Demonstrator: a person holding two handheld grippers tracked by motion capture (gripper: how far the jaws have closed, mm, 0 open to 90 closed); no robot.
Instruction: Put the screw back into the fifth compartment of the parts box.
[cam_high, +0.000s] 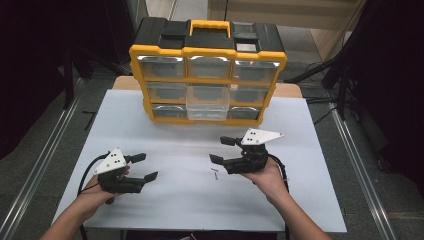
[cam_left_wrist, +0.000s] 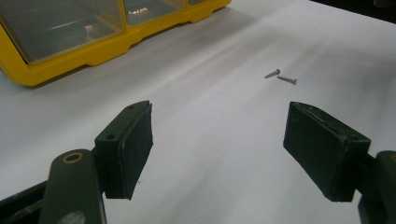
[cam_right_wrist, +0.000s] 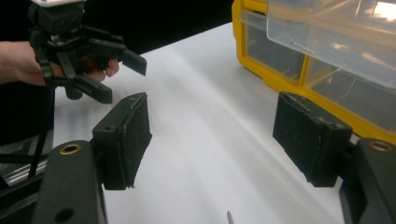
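Both hands hold a spread, empty tool before the yellow organizer, middle drawer pulled out.

A white table top is shown, laid over a wooden board that is seen as tan strips at the far corners. Toward its far edge a yellow and black organizer with clear drawers is stood directly on the surface, one middle drawer being pulled partly out. Two small screws are seen lying close together on the bare white surface nearer the front, possibly touching at their tips. The sheet is otherwise unmarked.
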